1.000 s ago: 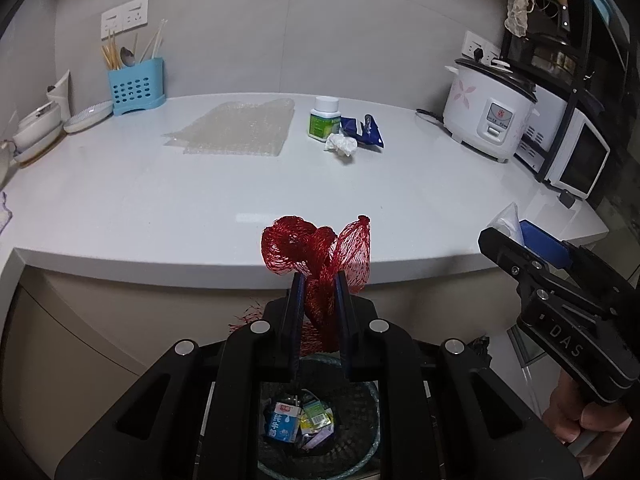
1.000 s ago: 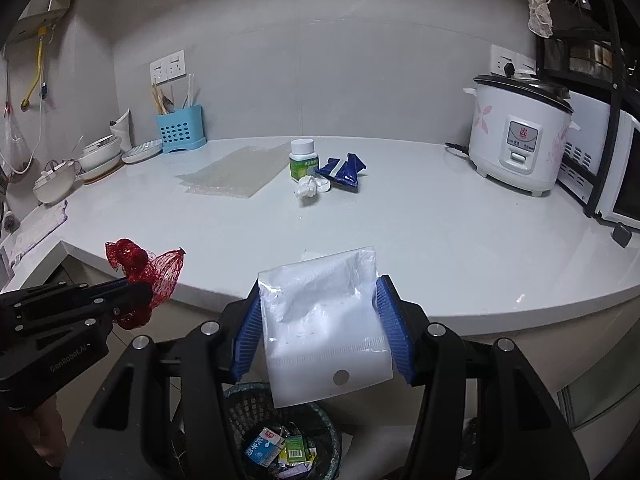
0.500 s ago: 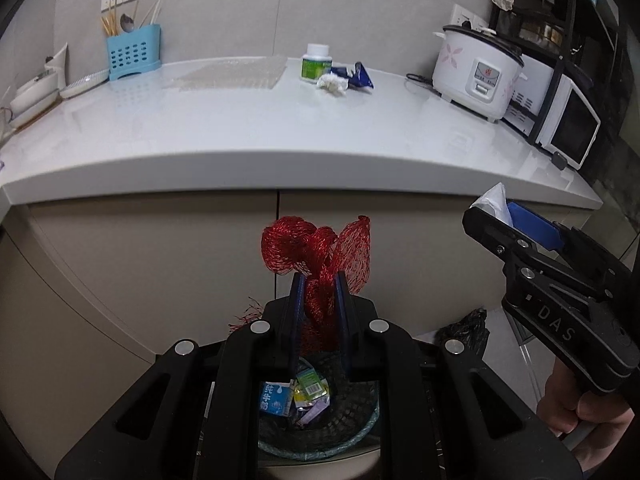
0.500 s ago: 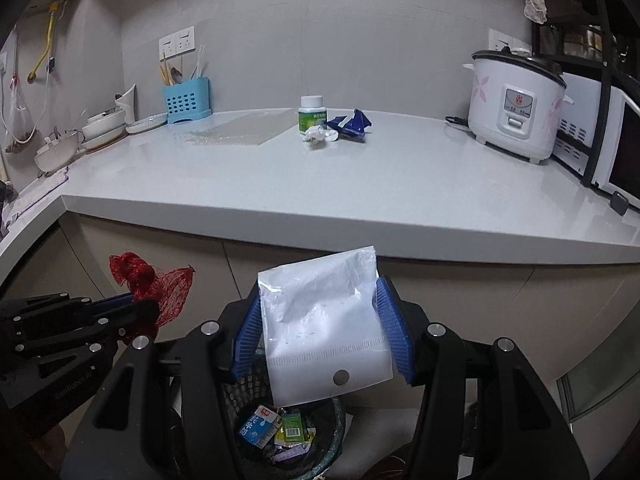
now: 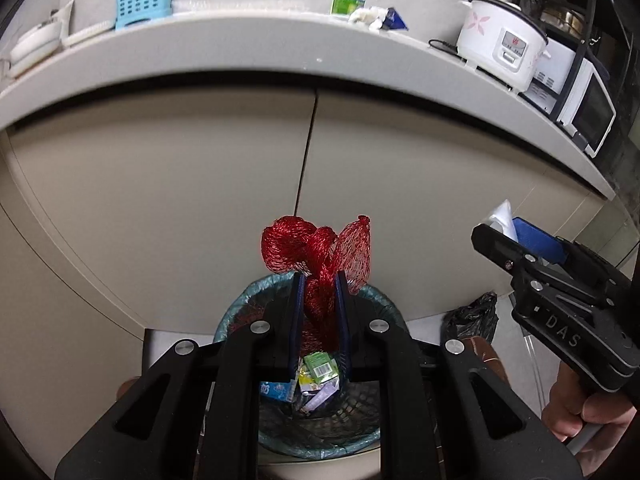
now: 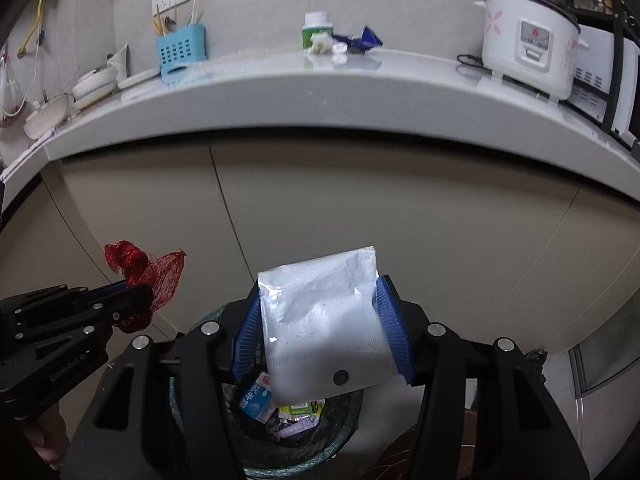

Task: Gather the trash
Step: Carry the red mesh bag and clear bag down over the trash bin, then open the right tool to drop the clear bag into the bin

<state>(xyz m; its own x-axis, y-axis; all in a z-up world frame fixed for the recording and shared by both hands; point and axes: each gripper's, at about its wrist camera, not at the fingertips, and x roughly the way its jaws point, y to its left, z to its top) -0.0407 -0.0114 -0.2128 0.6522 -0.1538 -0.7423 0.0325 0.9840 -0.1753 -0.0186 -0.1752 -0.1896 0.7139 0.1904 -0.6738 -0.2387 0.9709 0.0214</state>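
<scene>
Red plastic netting [image 5: 316, 252], bunched into a wad, is clamped between the narrow jaws of the left gripper [image 5: 318, 280], its loose mesh puffing out above the fingertips. Directly below those jaws sits the trash bin [image 5: 240, 308], a round basket with a greenish liner, already holding a small blue-and-white carton [image 5: 276, 390], a green packet [image 5: 320, 364] and other wrappers. The right gripper [image 6: 324, 304] has its blue-padded fingers [image 6: 390, 320] pressed against both sides of a white pouch [image 6: 320, 320], which stands upright between them and hangs over the same bin, seen at the bottom of the right wrist view. Each gripper shows at the edge of the other's view, side by side and near one another, and a hand [image 5: 580, 412] grips the right handle. Behind the bin are beige cabinet doors [image 5: 200, 184] under a white countertop [image 6: 320, 92]. On the counter stand a green-labelled bottle [image 6: 316, 32], a crumpled white wad [image 6: 322, 44] just beside it and a blue wrapper [image 6: 360, 40]. Farther off are a blue utensil holder [image 6: 182, 52], a white rice cooker [image 6: 528, 40] and stacked dishes [image 6: 92, 84].
</scene>
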